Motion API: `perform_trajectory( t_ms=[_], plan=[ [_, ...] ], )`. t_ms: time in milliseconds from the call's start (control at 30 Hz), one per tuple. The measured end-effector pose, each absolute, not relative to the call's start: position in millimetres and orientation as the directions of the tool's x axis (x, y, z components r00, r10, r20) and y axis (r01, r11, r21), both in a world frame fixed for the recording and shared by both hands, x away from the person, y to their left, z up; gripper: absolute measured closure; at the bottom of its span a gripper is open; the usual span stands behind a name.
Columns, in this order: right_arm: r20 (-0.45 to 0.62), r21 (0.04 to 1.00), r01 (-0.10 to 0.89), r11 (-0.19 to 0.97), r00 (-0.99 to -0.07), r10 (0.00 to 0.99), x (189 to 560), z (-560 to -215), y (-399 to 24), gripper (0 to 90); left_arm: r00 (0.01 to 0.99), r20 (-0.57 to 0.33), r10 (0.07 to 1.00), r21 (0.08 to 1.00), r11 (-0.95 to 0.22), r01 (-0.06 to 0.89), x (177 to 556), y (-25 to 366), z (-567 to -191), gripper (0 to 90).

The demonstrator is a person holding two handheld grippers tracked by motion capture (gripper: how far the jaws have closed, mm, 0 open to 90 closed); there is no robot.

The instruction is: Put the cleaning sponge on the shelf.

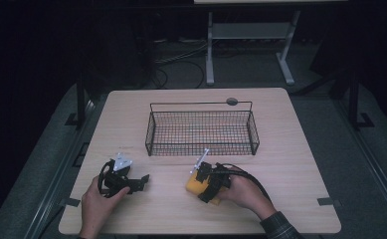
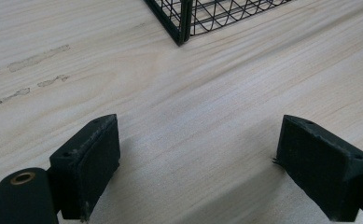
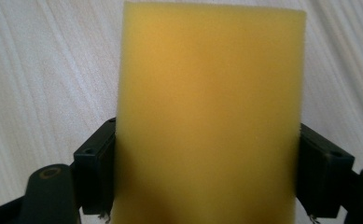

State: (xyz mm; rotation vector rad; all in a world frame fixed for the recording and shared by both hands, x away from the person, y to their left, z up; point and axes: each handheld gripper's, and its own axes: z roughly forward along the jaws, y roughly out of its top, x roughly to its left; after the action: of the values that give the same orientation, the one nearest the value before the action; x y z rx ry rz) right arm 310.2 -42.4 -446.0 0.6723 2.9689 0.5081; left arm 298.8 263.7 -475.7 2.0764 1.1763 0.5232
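Gripping a yellow sponge (image 3: 210,116) between both jaws of your right tool (image 1: 207,180), low over the pale wood bench (image 1: 290,164) just in front of the black wire basket (image 1: 201,130), your left tool (image 1: 129,180) resting on the bench nearby, jaws spread apart around nothing.

Table (image 1: 290,149): light wood, rounded corners.
Smudges (image 2: 34,58): faint marks on the tabletop, seen in the left gripper view.
Grommet (image 1: 232,101): grey disc at the table's far edge.
Desk frame (image 1: 250,35): white legs, beyond the table.
Cables (image 1: 181,55): lying on the dark floor near the frame.
Tabs (image 1: 326,201): grey, beside the near corners.
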Motion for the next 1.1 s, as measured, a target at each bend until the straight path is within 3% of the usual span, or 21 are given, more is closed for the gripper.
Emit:
perform_trajectory(
  t_ms=[1100],
  plan=[
    [0.018,0.357,0.458,0.814,-0.875,0.484,317.8,-418.7,-76.4,22.1,0.509,0.012,0.860,0.729,-0.356,0.585,298.8,263.7,-475.6,12.6]
  ],
)
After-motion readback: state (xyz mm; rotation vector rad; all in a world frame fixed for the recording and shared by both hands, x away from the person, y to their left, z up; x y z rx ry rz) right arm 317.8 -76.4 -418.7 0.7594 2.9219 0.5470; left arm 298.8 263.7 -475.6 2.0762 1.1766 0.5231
